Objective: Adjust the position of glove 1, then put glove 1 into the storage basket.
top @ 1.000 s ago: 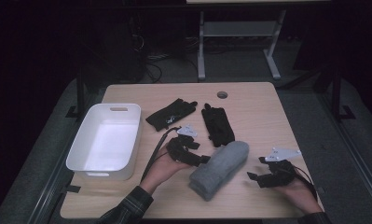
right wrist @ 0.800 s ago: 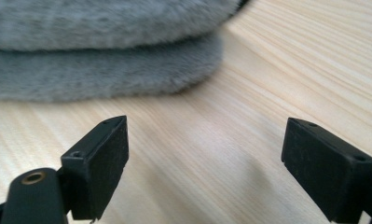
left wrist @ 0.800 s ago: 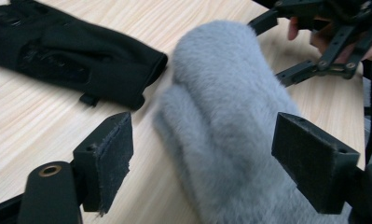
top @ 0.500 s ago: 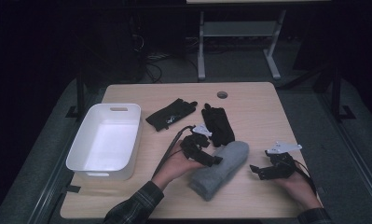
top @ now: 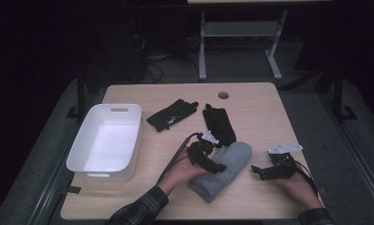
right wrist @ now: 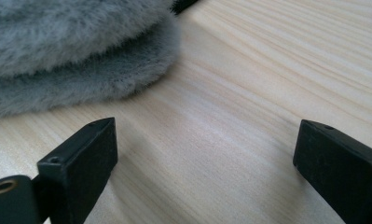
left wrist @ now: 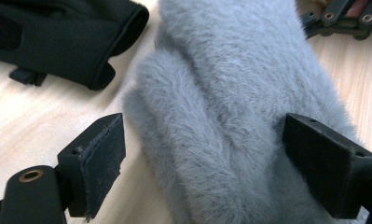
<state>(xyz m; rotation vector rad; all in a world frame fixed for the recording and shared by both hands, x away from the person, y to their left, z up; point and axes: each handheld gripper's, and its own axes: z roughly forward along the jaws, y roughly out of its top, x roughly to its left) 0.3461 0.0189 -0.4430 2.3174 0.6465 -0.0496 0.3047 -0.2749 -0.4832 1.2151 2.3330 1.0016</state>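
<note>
Pretty early days imo: the fuzzy grey mitten point(top: 222, 171) sits near the table's point(top: 255, 105) front edge, left gripper point(top: 208, 159) jaws just spread wide around it without pinching, right gripper point(top: 264, 172) spread over bare wood beside it, white bin point(top: 105, 140) empty, 2 black gloves point(top: 171, 114) untouched.

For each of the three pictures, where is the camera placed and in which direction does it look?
High view: above the person's side, looking forward and down on the table; both forearms, left gripper and right gripper show.
Left gripper view: rides the left gripper, looking along its open jaws, which straddle the grey fuzzy mitten; a black glove lies beyond.
Right gripper view: rides the right gripper, looking along its open jaws over bare wood toward the mitten's edge.
All three views share the mitten.
</note>
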